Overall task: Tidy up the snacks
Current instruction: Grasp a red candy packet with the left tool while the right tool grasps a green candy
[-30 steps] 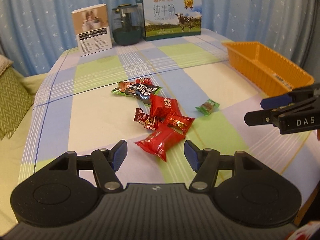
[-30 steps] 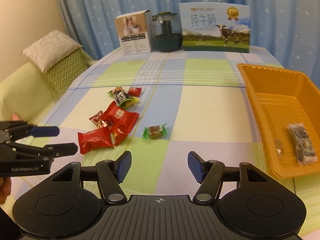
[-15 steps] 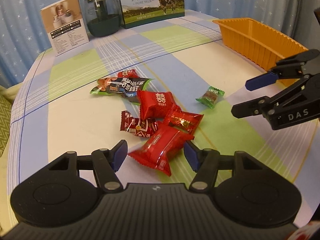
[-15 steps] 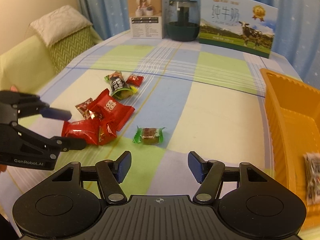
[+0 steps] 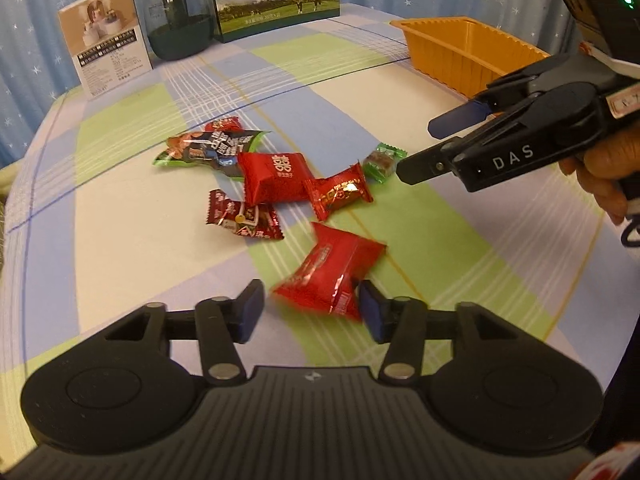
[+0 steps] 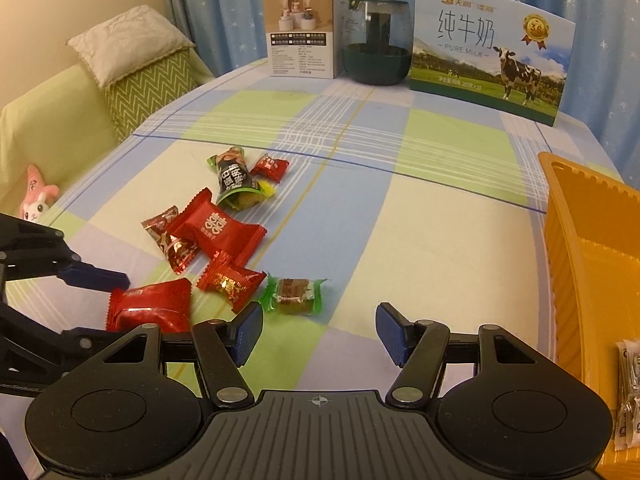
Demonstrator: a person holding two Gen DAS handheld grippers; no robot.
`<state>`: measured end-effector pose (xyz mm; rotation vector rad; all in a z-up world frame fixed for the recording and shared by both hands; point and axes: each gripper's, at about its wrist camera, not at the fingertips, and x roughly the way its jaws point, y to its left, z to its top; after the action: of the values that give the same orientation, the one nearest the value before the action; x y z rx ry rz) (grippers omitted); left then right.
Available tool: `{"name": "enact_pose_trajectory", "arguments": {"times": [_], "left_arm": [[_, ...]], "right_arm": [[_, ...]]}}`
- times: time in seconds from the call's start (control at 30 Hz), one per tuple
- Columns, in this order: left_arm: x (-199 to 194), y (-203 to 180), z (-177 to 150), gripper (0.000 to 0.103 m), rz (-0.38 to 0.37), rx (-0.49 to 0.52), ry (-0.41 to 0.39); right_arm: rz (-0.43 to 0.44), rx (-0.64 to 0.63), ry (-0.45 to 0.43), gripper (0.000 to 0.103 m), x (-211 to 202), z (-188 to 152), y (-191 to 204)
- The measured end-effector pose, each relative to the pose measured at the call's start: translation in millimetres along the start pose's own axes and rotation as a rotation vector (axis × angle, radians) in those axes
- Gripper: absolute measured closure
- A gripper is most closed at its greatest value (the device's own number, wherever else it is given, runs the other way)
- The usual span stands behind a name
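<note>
Several wrapped snacks lie in a loose pile on the checked tablecloth. My left gripper point(image 5: 310, 312) is open, its jaws on either side of a red pillow packet point(image 5: 330, 276), which also shows in the right wrist view point(image 6: 150, 308). My right gripper point(image 6: 318, 330) is open and empty, just short of a small green-wrapped candy point(image 6: 294, 292), which also shows in the left wrist view point(image 5: 383, 161). A bigger red packet point(image 5: 276, 176), a small red-gold one point(image 5: 340, 194), a dark red one point(image 5: 242, 216) and a green-black packet point(image 5: 210, 148) lie behind.
An orange tray point(image 6: 588, 248) stands at the right with small packets point(image 6: 630, 392) in it; it also shows in the left wrist view point(image 5: 464, 52). A milk carton box point(image 6: 490, 46), a glass jar point(image 6: 378, 34) and a white box point(image 6: 304, 32) stand at the back. A sofa with cushion point(image 6: 132, 56) is left.
Both grippers have moved forward and down toward the pile. The red pillow packet now sits between my left jaws, and the green candy lies closer to my right gripper.
</note>
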<state>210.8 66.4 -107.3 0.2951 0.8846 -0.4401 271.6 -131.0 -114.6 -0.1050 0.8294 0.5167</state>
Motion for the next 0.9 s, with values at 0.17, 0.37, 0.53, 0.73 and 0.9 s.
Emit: {"name": "enact_pose_trajectory", "arguments": {"times": [0.17, 0.37, 0.53, 0.73, 0.9], "left_arm": [[-5.4, -2.1, 3.1, 0.047, 0.005, 0.049, -0.058], [12.2, -10.5, 12.1, 0.058, -0.021, 0.107, -0.037], [10.9, -2.8, 8.5, 0.074, 0.005, 0.023, -0.028], [7.1, 13.4, 3.2, 0.075, 0.02, -0.116, -0.029], [9.7, 10.6, 3.1, 0.074, 0.031, -0.102, -0.028]], "right_arm": [[0.002, -0.008, 0.001, 0.04, -0.7, -0.1, 0.6], [0.013, -0.058, 0.0, 0.04, 2.5, 1.2, 3.8], [0.026, -0.147, 0.003, 0.04, 8.8, 2.2, 9.1], [0.021, -0.315, 0.002, 0.04, 25.5, 0.9, 17.8], [0.062, -0.334, -0.01, 0.041, 36.1, 4.7, 13.6]]}}
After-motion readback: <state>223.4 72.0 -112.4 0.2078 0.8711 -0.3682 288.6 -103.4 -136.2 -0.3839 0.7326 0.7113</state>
